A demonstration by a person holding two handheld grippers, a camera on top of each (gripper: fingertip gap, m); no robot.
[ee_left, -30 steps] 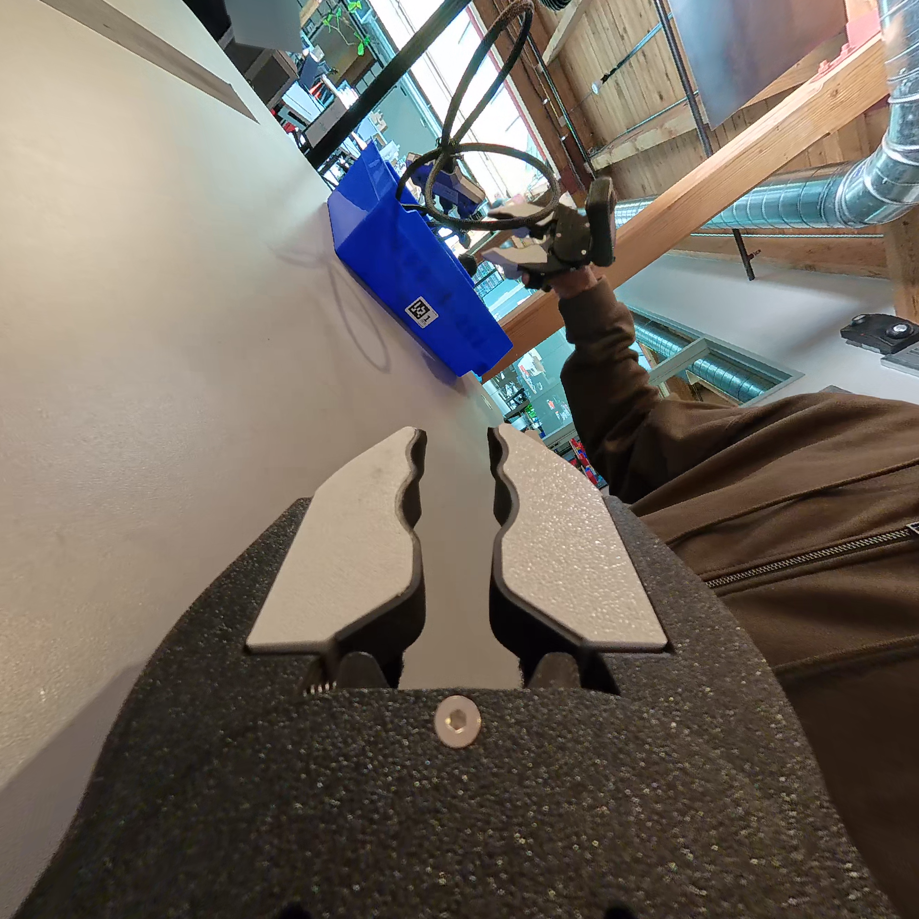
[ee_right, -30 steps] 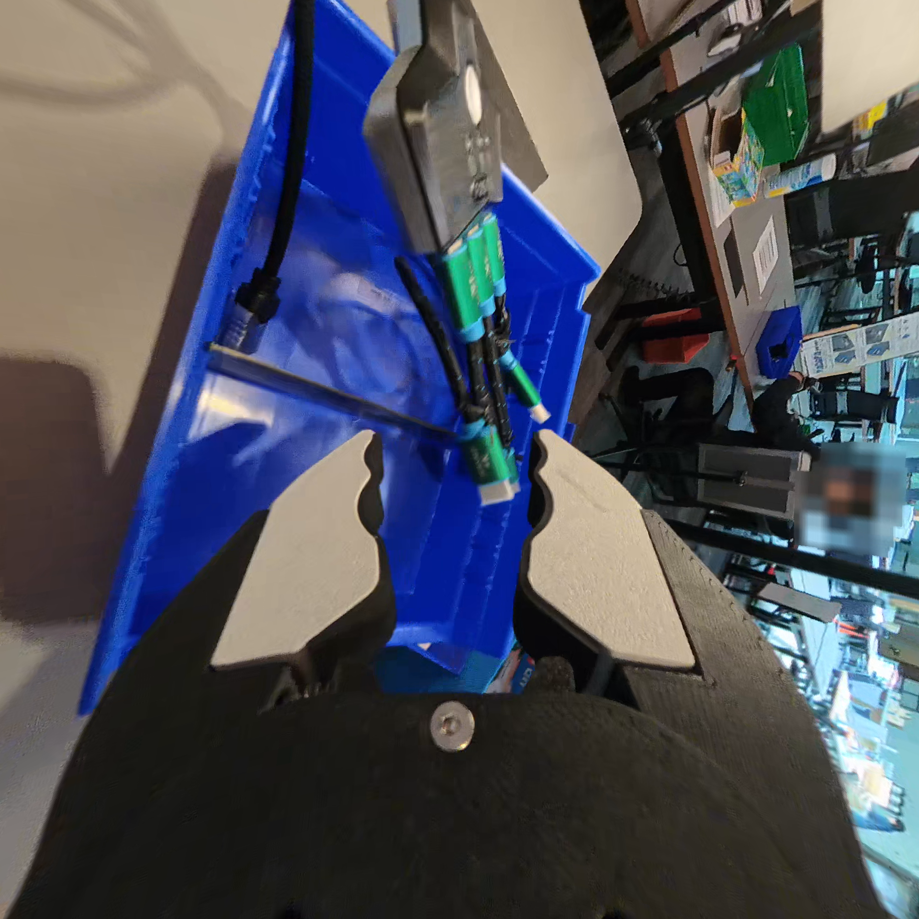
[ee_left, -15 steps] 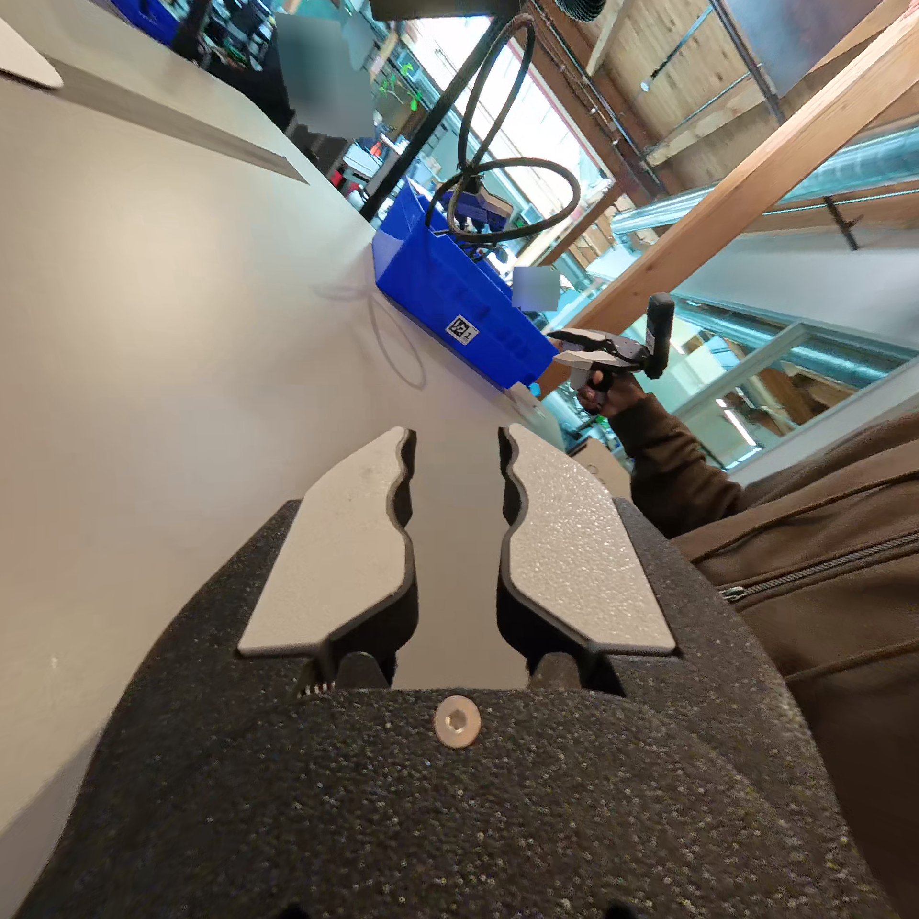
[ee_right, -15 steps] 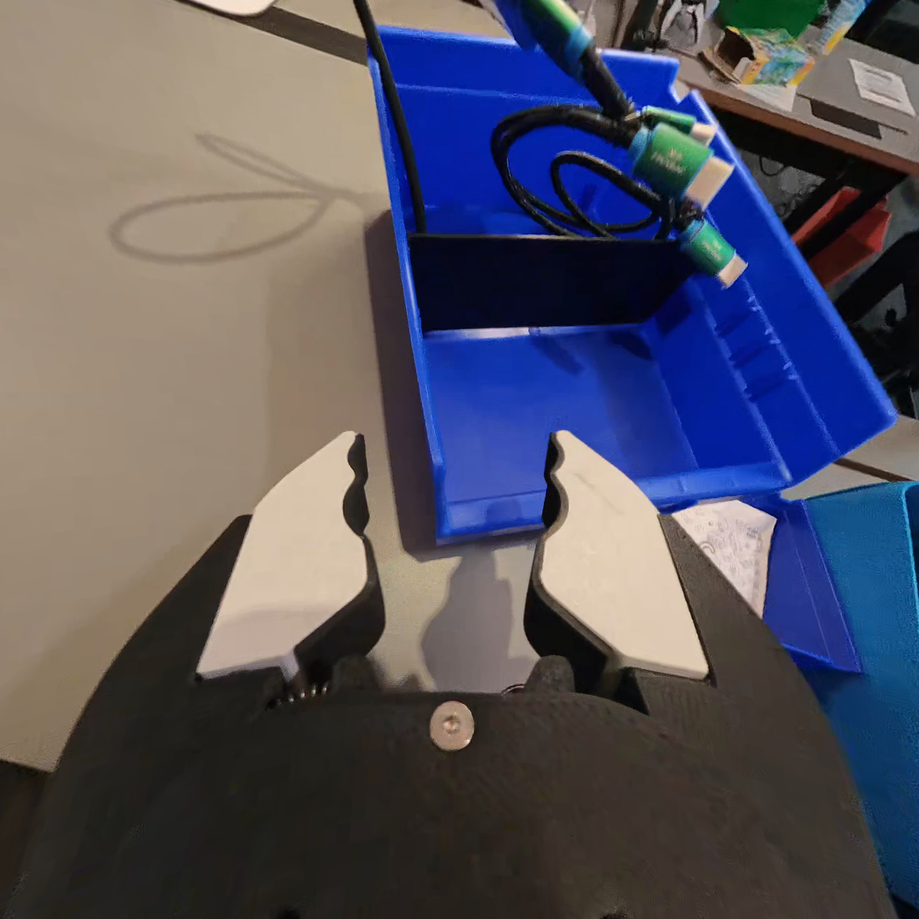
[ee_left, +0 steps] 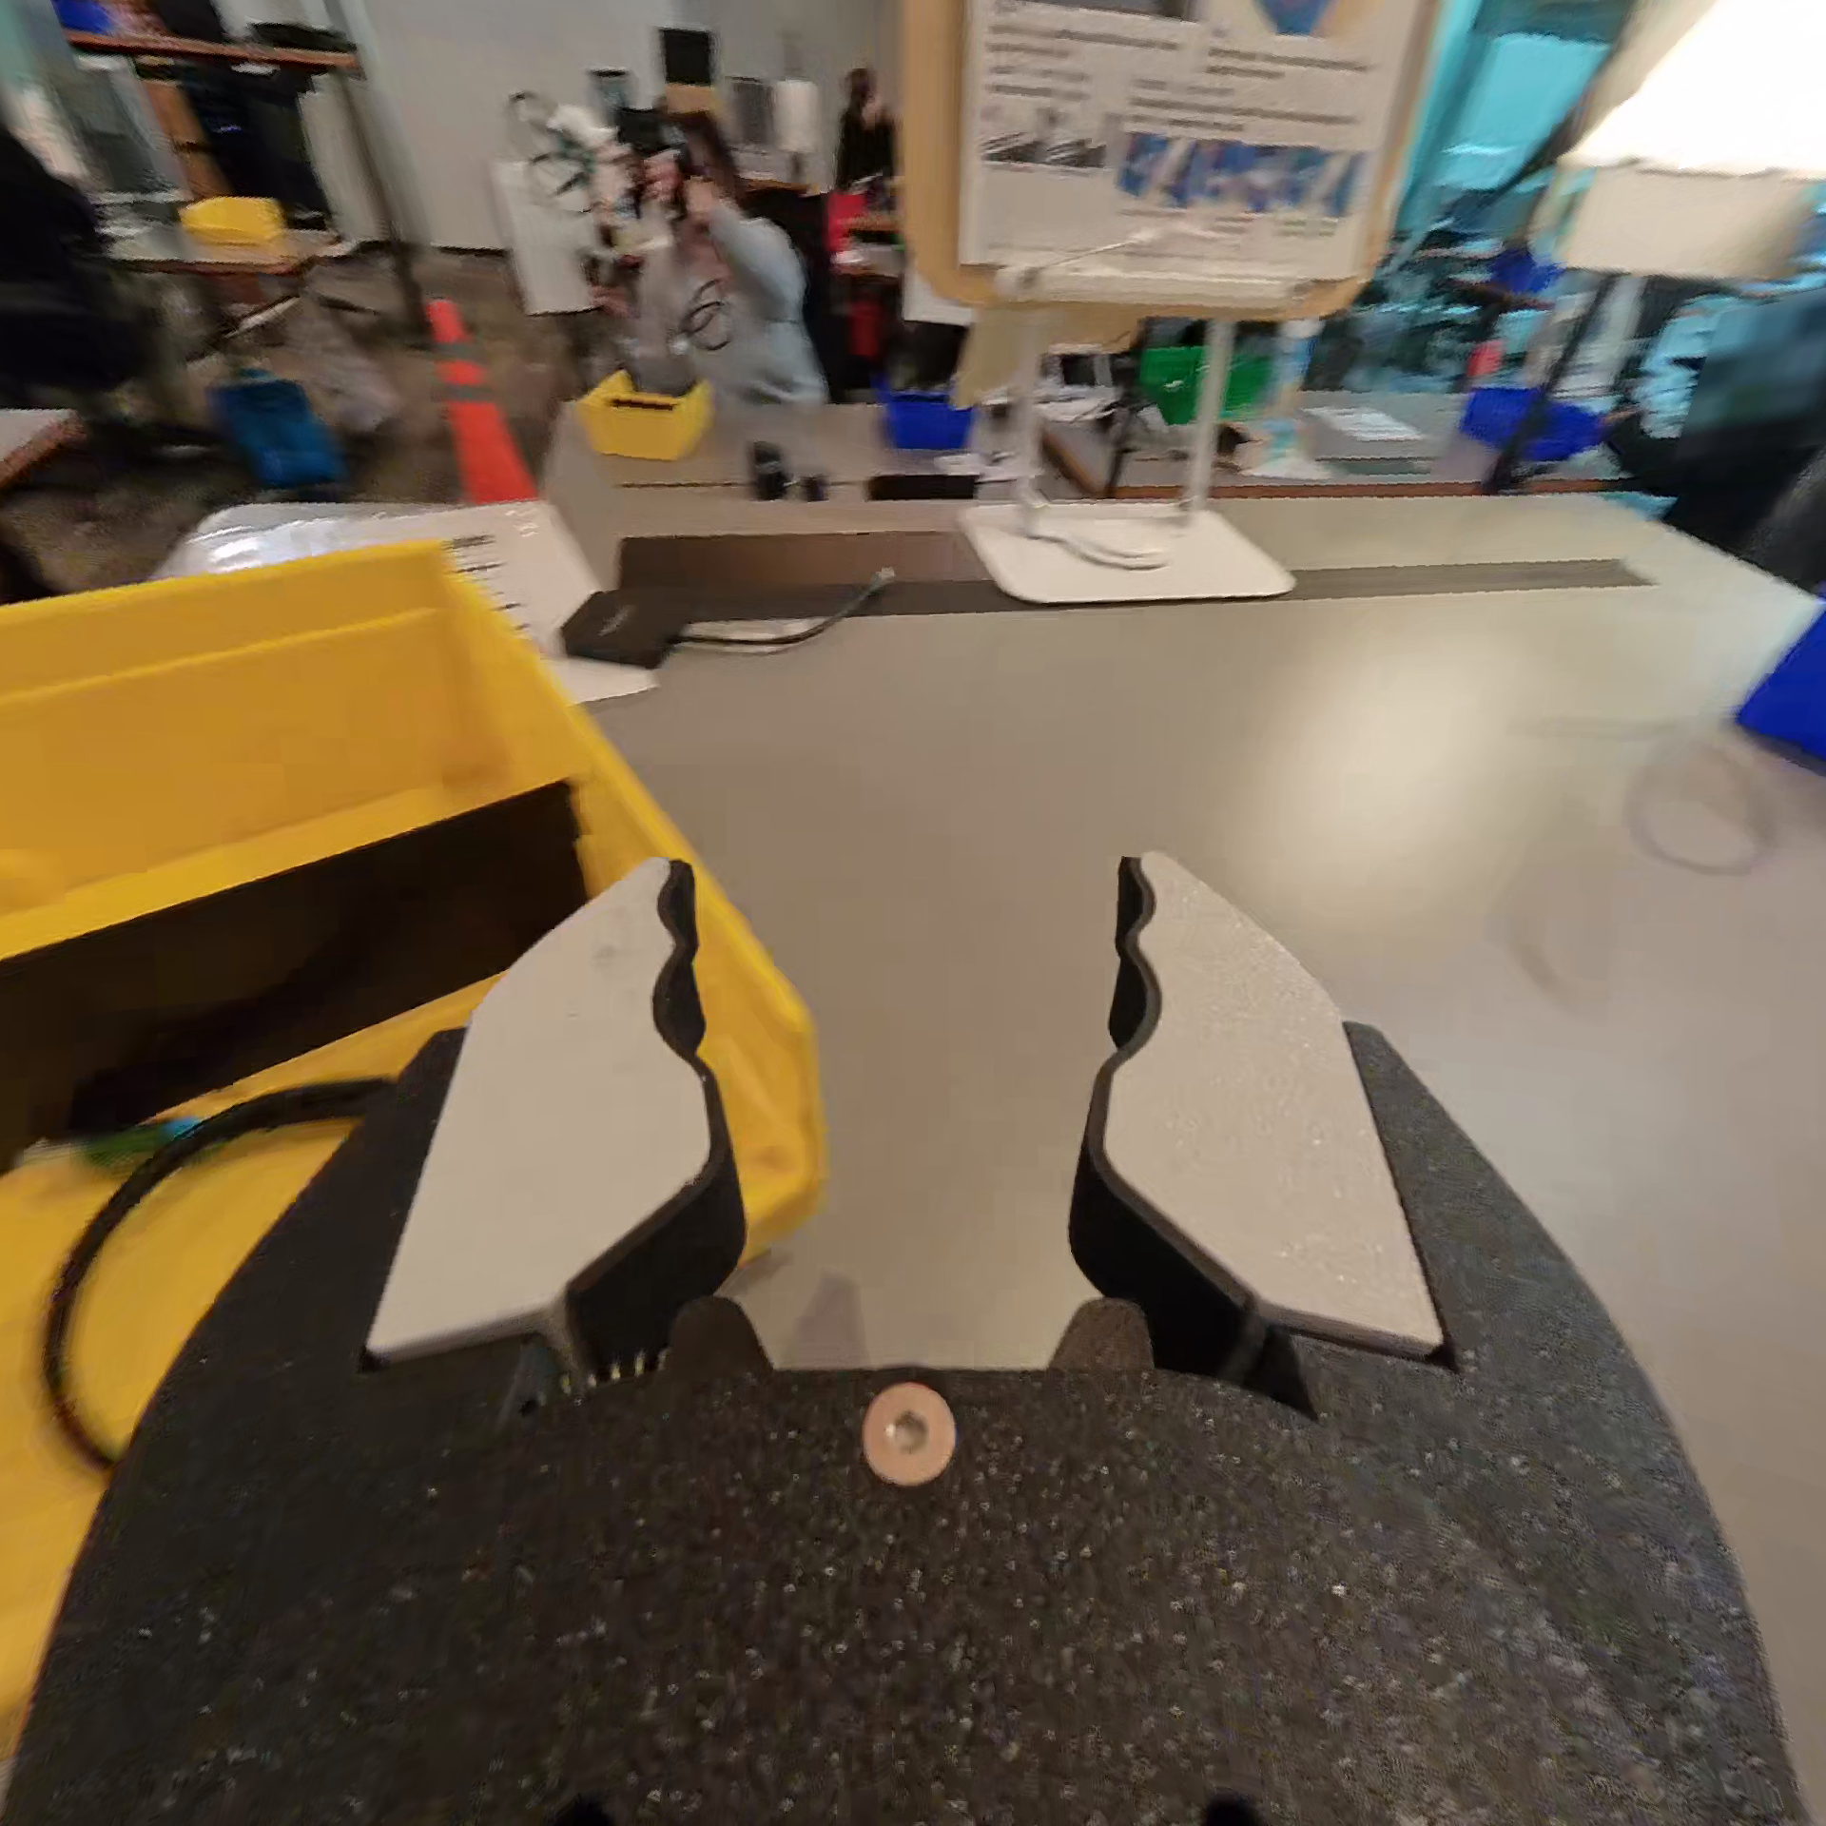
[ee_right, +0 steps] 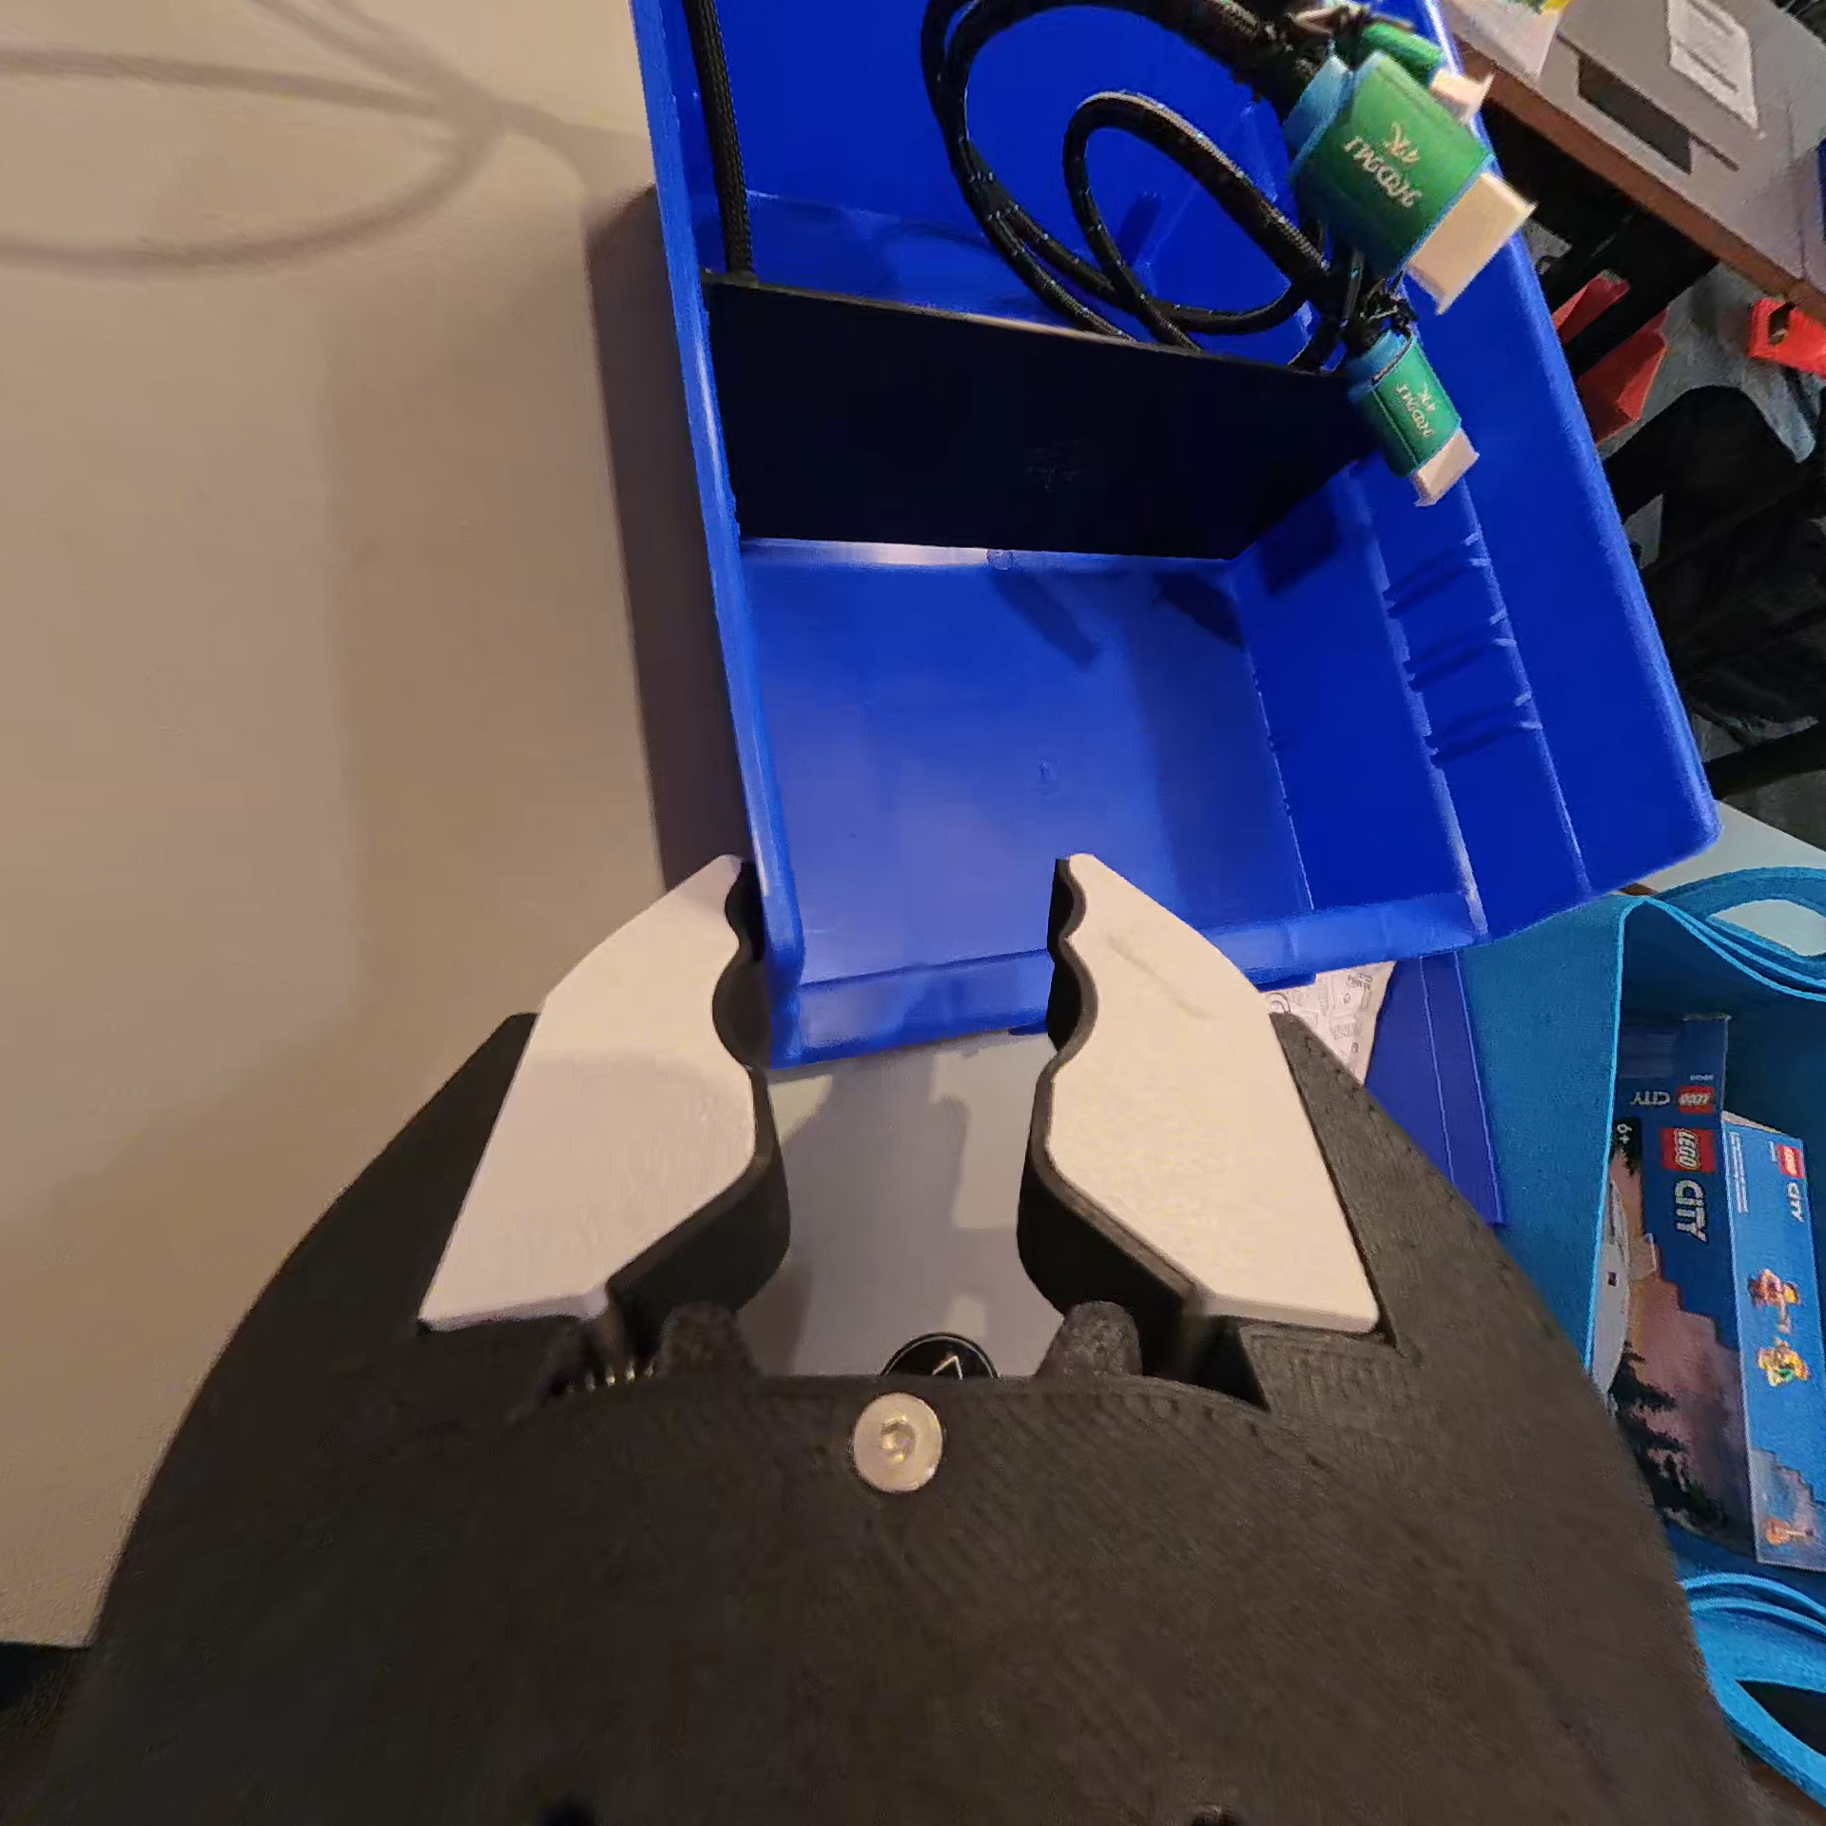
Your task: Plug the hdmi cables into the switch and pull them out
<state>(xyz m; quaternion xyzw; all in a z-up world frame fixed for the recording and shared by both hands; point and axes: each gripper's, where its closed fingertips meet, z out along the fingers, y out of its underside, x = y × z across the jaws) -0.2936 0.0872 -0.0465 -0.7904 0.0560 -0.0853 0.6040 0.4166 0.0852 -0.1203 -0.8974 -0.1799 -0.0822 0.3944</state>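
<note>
Grey tabletop (ee_left: 988,790) fills the middle of a busy workshop, with a white stand base (ee_left: 1126,553) and a flat black device (ee_left: 622,622) at its far edge. Above this surface hangs the left gripper (ee_left: 904,870), its fingers spread wide with only bare table between them; its left finger (ee_left: 593,1037) overlaps the near corner of a yellow bin (ee_left: 296,741), where a dark divider crosses the inside and a black cable (ee_left: 148,1166) lies in the near compartment. Open table stretches ahead and to the right of this gripper. The right gripper (ee_right: 899,870) hovers over the near left corner of a blue bin (ee_right: 1087,741), fingers parted and holding nothing; its left finger (ee_right: 652,1037) sits just outside the bin's left wall, the right one over the near compartment, which looks bare. Beyond a black divider (ee_right: 988,435) sit coiled black cables (ee_right: 1136,198) with green plugs (ee_right: 1383,158). A teal bag (ee_right: 1581,1037) with a printed box lies past the table's right edge.
</note>
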